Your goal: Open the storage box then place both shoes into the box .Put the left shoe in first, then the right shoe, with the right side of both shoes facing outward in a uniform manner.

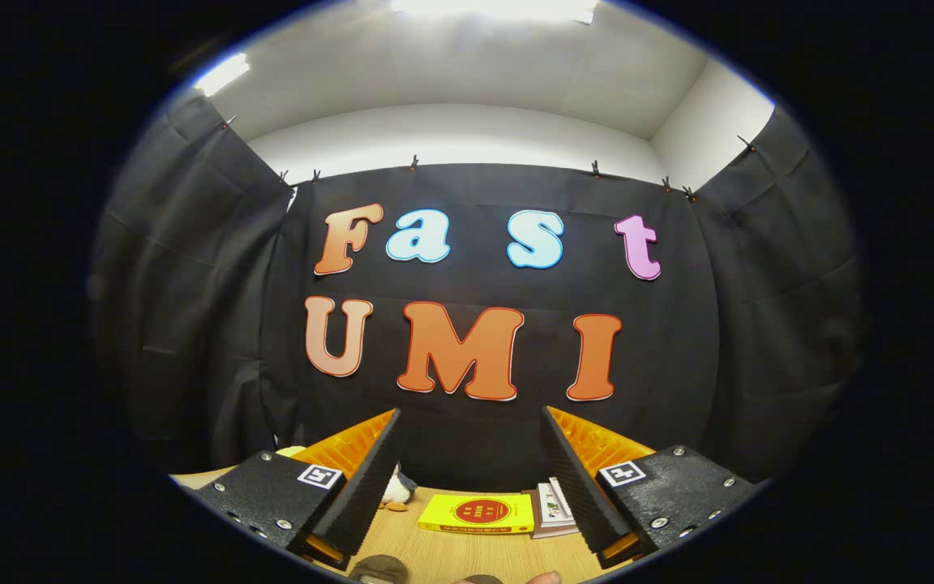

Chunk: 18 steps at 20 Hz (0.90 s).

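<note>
The jaws (471, 422) stand wide apart, holding and touching nothing, raised above the tabletop (443, 556), with a yellow book (477, 513) between them at 6 o'clock, its writing too small to read, and a dark shoe (379, 569) nearest.

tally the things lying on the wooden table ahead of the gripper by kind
Flat yellow book with a red circle: 1
Pale books stacked beside it: 2, perhaps more
Small white plush toy, half hidden by a finger: 1
Total: 4
The open gripper holds nothing.
</note>
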Available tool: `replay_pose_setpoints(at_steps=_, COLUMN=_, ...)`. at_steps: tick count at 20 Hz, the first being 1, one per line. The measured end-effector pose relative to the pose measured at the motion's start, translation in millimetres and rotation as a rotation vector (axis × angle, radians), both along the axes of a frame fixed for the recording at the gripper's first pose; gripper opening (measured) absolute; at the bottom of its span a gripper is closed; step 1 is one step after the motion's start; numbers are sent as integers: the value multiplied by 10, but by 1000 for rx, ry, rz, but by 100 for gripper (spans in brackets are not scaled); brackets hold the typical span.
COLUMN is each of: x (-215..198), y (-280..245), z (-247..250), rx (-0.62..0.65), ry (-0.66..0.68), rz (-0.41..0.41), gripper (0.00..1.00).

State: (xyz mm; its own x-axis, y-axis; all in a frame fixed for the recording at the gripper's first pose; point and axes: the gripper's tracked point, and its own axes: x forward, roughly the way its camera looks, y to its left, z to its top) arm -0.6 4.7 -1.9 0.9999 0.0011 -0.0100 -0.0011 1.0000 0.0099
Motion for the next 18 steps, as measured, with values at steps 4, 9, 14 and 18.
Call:
replay_pose_setpoints(at_steps=4, x=-20, y=1, z=-54, rx=10, ry=20, rz=0, gripper=99)
replay_pose_setpoints(at_steps=9, x=-44, y=46, z=-168, rx=34, ry=46, rz=26, gripper=99)
replay_pose_setpoints(at_steps=14, x=-29, y=226, z=-502, rx=88, ry=133, rz=78, gripper=99)
replay_pose_setpoints(at_steps=18, x=-70, y=481, z=-915, rx=141, ry=282, rz=120, gripper=100)
